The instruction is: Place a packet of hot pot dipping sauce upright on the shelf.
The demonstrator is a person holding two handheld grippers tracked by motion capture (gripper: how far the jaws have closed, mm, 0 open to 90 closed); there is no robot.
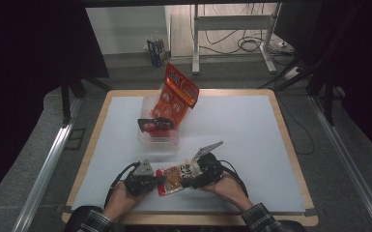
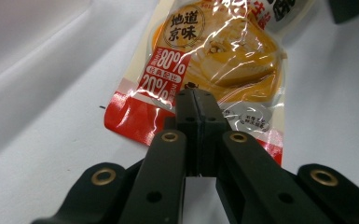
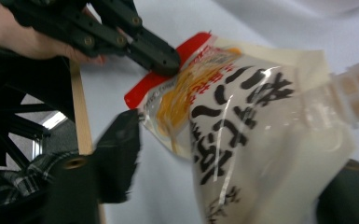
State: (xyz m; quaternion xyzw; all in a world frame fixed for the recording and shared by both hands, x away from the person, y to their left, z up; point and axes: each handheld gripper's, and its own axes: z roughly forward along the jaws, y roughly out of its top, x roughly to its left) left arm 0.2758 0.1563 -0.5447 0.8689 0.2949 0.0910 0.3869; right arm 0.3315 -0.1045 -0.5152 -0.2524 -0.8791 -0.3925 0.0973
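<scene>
Glossy plastic, cream and orange with a red bottom band and a white screw spout, the flat food pouch [image 1: 178, 177] lies near your edge of the white counter [image 1: 251, 135], its long axis running across you from the left tongs [image 1: 160, 180] to the right tongs [image 1: 189, 180]. Your left tongs are pressed together, pinching the pouch's red hem [image 2: 135, 122], so that end is already anchored. Your right tongs stand part-spread astride the spout end, one jaw either side, and I judge the coming squeeze must land across the pouch's width, not along it.
</scene>
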